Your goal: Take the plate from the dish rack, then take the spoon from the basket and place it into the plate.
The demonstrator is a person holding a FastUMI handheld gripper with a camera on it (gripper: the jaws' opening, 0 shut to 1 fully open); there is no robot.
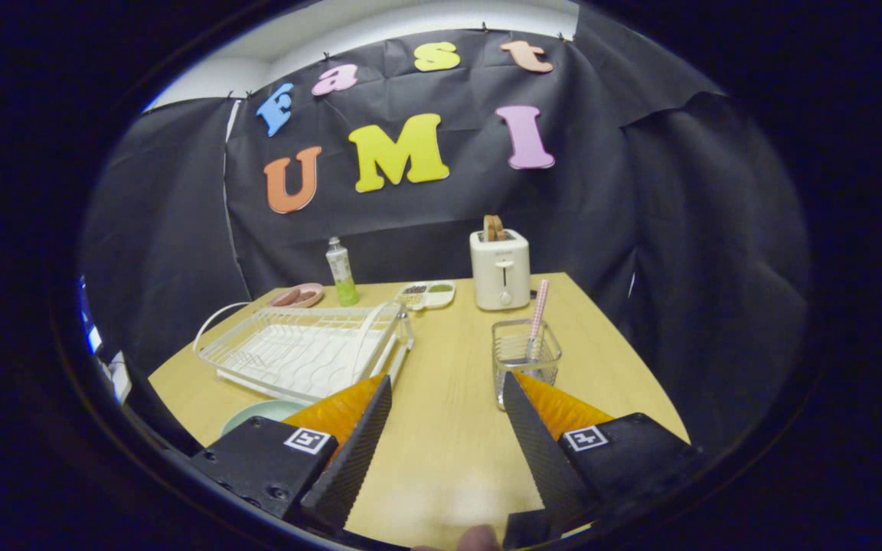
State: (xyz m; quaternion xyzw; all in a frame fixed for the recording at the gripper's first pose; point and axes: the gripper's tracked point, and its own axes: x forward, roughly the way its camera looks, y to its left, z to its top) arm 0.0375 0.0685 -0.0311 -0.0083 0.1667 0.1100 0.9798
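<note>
Pale green plate [257, 414] flat beside empty white dish rack [299, 352]; pink-handled spoon [537, 314] upright in clear basket [525, 360].

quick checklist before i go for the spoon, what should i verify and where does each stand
1. Plate out of the dish rack: ok, it lies on the table beside the left finger.
2. Gripper open and empty: ok.
3. Spoon in the basket: ok, handle upright.
4. Path to the basket: ok, it sits just ahead of the right finger.
5. Plate free to receive the spoon: cannot tell, mostly hidden.
</note>
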